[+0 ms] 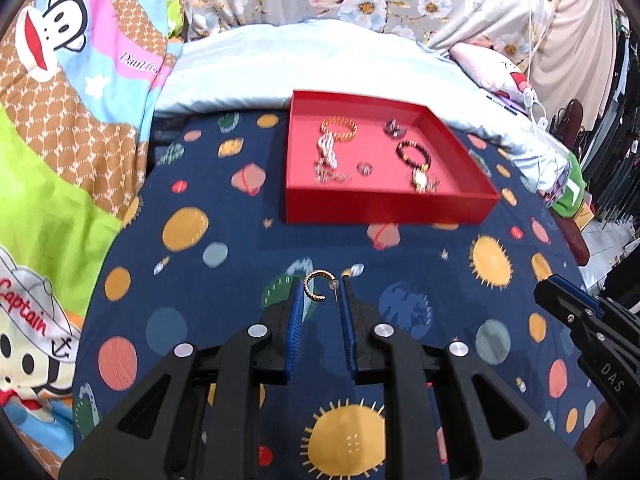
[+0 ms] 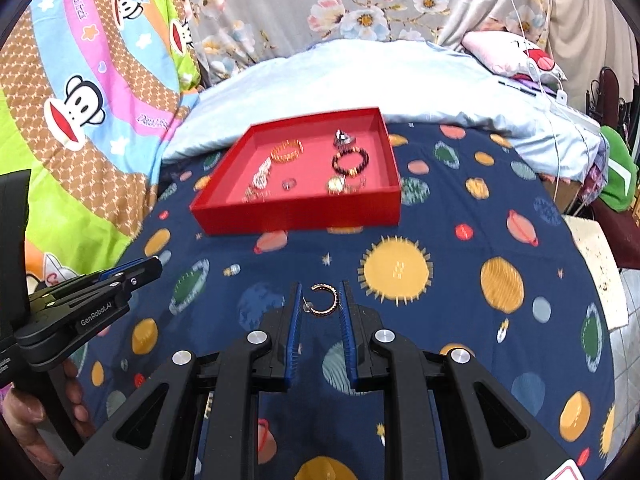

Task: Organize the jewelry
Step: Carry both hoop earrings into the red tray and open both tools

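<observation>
Hoop earrings, gold, two: one [image 1: 316, 287] clamped in our left gripper [image 1: 320, 292], its twin [image 2: 325, 299] in our right gripper [image 2: 320, 300]. We carry both level to the red tray [image 2: 304, 210] ahead on the bed, releasing low inside, clear of the bracelets.

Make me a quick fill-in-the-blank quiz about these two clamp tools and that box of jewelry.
1. The tray holding jewelry is coloured ____.
2. The left gripper and the right gripper each pinch a gold hoop ____.
3. The dark beaded bracelet lies ____ the tray.
Answers: red; earring; inside.
</observation>
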{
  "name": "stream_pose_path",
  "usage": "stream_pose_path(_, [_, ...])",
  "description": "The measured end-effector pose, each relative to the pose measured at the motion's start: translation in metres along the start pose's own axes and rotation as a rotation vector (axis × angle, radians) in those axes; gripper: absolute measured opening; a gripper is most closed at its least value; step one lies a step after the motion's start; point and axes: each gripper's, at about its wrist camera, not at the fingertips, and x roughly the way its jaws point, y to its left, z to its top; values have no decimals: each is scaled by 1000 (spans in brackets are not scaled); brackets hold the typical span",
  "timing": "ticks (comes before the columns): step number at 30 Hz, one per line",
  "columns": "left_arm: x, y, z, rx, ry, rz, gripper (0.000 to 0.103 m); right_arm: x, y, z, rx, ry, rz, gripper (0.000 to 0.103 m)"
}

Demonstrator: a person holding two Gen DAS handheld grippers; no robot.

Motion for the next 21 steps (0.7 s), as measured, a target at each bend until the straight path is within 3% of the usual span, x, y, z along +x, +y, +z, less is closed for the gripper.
stream_pose_path(10, [7,-16,52,24,-76,-19,17,6,-3,52,-21,-81,13,17])
stream_pose_path(21, [47,-32,105,42,-107,-2,17,54,-11,103,-24,-90,29,17])
